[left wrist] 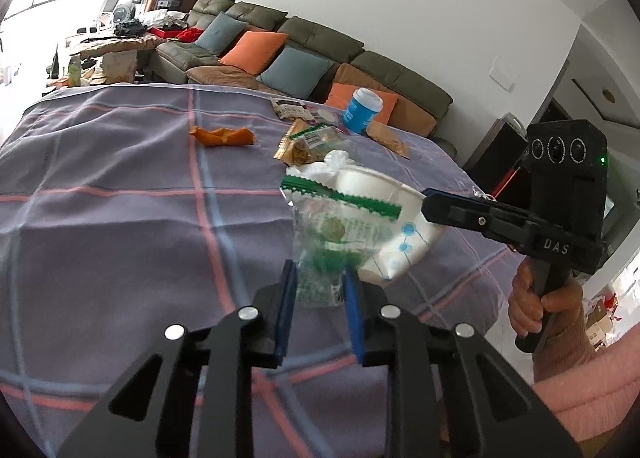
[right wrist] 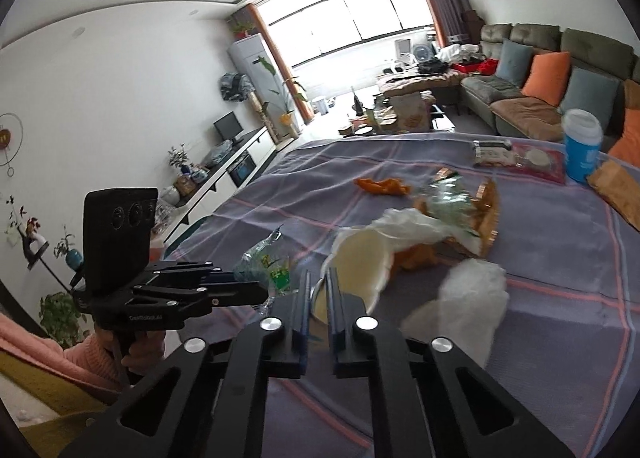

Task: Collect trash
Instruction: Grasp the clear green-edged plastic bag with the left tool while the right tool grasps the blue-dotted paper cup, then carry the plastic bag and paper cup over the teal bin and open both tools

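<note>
Trash dangles above the checked tablecloth: the left gripper pinches a clear green-printed wrapper, which could slip free. At 3 o'clock, the right gripper clamps a tilted paper bowl; tissue may spill. Orange peel and a blue cup wait at 12.

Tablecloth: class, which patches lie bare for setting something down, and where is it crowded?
Bare: the tablecloth left of the orange peel, and the near strip before the left claw. Crowded: wrappers and blue cup near the sofa side.
</note>
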Available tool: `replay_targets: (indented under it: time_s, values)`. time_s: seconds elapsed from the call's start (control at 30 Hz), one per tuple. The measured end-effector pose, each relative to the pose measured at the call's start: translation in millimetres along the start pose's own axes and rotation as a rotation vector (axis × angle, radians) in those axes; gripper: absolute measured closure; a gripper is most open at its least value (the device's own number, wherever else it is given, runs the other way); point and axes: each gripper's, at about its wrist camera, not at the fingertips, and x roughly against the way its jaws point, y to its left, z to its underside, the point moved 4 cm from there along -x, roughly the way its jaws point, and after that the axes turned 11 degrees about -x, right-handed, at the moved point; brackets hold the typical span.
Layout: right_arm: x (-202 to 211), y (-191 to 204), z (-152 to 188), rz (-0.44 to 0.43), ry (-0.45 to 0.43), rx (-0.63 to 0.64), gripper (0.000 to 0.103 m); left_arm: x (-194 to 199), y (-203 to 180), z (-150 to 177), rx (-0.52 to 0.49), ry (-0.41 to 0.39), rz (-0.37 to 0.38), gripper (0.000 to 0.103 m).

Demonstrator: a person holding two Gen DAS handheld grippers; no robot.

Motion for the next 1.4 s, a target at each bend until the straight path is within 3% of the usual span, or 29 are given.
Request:
replay_targets:
  time_s: [0.33,1.07,1.4]
  values:
    - [-32.8,31.5,-8.0,-0.069,0.025,0.020,0.099,42.5,32.6,10.3,0.048,-0.044,-0.089,0.081]
    - [-161.9,143.6,-39.9,-0.312,0.142,0.159,0.099,177.1,145.8,51.5,0.259,-0.141,-0.501,0.081]
    - [-209.5,194.3,-41.9,-0.387,0.210,0.202,0.099,219.7,187.8,76.3,0.340,-0.155,-0.633,0.081]
